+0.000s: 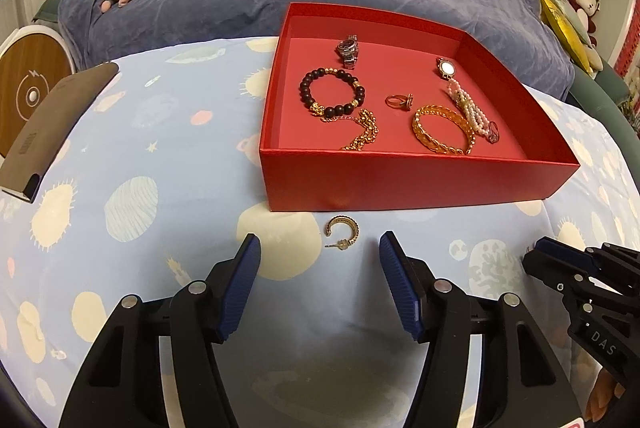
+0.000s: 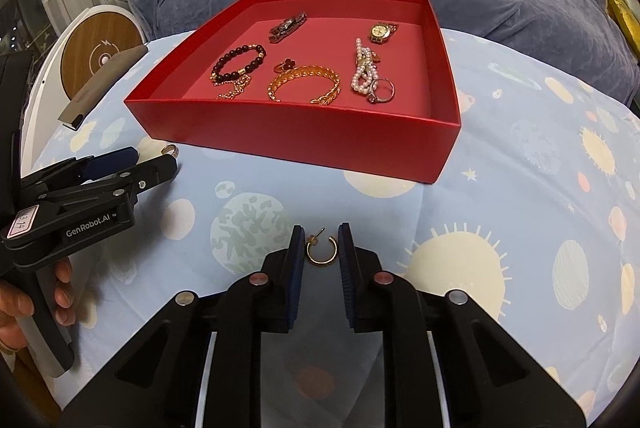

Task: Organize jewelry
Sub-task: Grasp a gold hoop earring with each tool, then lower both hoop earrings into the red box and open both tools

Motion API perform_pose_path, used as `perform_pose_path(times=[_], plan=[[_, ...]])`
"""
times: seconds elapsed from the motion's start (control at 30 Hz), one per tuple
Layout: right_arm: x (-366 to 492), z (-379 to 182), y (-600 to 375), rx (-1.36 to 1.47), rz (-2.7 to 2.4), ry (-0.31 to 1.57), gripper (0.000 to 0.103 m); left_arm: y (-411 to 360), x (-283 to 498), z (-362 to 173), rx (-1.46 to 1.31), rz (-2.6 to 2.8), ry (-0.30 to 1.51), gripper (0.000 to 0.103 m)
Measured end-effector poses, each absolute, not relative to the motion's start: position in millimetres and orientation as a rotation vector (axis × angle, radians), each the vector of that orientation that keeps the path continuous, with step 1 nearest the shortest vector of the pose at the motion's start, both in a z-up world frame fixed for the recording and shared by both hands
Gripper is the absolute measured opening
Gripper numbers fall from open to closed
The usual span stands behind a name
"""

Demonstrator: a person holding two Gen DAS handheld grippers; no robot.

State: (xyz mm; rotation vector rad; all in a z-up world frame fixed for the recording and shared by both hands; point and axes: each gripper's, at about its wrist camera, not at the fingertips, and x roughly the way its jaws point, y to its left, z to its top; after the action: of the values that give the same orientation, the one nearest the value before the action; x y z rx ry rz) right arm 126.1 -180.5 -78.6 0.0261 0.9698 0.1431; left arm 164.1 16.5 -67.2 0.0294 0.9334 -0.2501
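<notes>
Right hand-held gripper (image 2: 320,248): fingers nearly together, flanking a gold hoop earring (image 2: 321,250) flat on the desk cloth; contact cannot be told.
Left hand-held gripper (image 1: 320,252): fingers wide apart, empty; a beaded hoop earring (image 1: 342,232) lies just ahead between the tips.
Handling: both earrings look light, stiff and thin, likely to slip or flip; pinching across the hoop's curve, clear of the fine post, seems safest.
Beyond: red box (image 1: 400,184) stands ahead of both, holding a black bead bracelet (image 1: 332,90), gold bangle (image 1: 442,128), pearl strand (image 1: 470,104), rings and two watches.
Writing: "GenRobot.AI" reads on the left tool's side, "DAS" on the right one's.
</notes>
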Motion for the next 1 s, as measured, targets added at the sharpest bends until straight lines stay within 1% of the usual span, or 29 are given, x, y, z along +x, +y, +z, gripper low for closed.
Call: perform_pose_path(times=[0.1, 0.3, 0.4, 0.67, 0.83, 1.0], plan=[[125.6, -78.2, -181.0, 0.029, 0.145, 0.97, 0.016, 15.9, 166.9, -67.0, 0.038, -0.243, 0.924, 0.051], [123.7, -74.0, -184.2, 0.043, 0.15, 0.966, 0.016, 13.3, 169.3, -66.9, 0.042, -0.269, 0.918, 0.023], [122.9, -71.1, -187.0, 0.053, 0.149, 0.963, 0.016, 9.4, 169.1, -66.9, 0.058, -0.282, 0.915, 0.015], [119.3, -60.5, -193.2, 0.071, 0.152, 0.948, 0.016, 8.0, 161.6, -58.8, 0.052, -0.3, 0.919, 0.014], [113.8, -39.4, -196.7, 0.089, 0.164, 0.908, 0.016, 8.1, 147.2, -33.4, 0.021, -0.346, 0.892, 0.014], [120.4, -7.8, -201.8, 0.114, 0.165, 0.844, 0.016, 3.8, 148.2, -1.3, -0.016, -0.38, 0.818, 0.014]])
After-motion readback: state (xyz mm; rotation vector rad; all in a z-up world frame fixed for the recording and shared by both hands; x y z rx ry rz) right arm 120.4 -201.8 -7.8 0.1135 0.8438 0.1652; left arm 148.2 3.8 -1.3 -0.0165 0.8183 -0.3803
